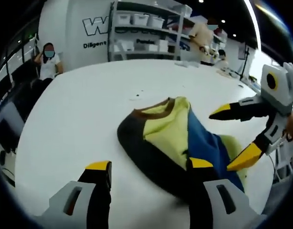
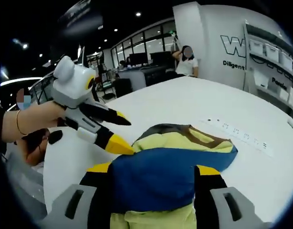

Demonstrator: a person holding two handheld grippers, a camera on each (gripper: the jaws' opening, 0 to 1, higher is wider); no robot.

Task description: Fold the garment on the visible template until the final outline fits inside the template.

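A crumpled garment point(image 1: 168, 136) of yellow, blue and dark brown panels lies bunched on the white table point(image 1: 79, 109). In the left gripper view my left gripper point(image 1: 149, 167) is open; its right jaw rests over the garment's dark edge and its left jaw is over bare table. My right gripper point(image 1: 233, 134) comes in from the right, open, with its jaws astride the garment's far side. In the right gripper view the right gripper point(image 2: 152, 170) stands open with the blue fold point(image 2: 156, 179) between its jaws. A hand holds the left gripper point(image 2: 121, 131), open, at the garment's point(image 2: 184, 140) left edge.
A white strip with small marks point(image 2: 239, 132) lies on the table behind the garment. Shelves with white bins point(image 1: 146, 28) stand beyond the table's far edge. One person point(image 1: 48, 62) sits at the far left and another point(image 1: 204, 38) stands at the far right.
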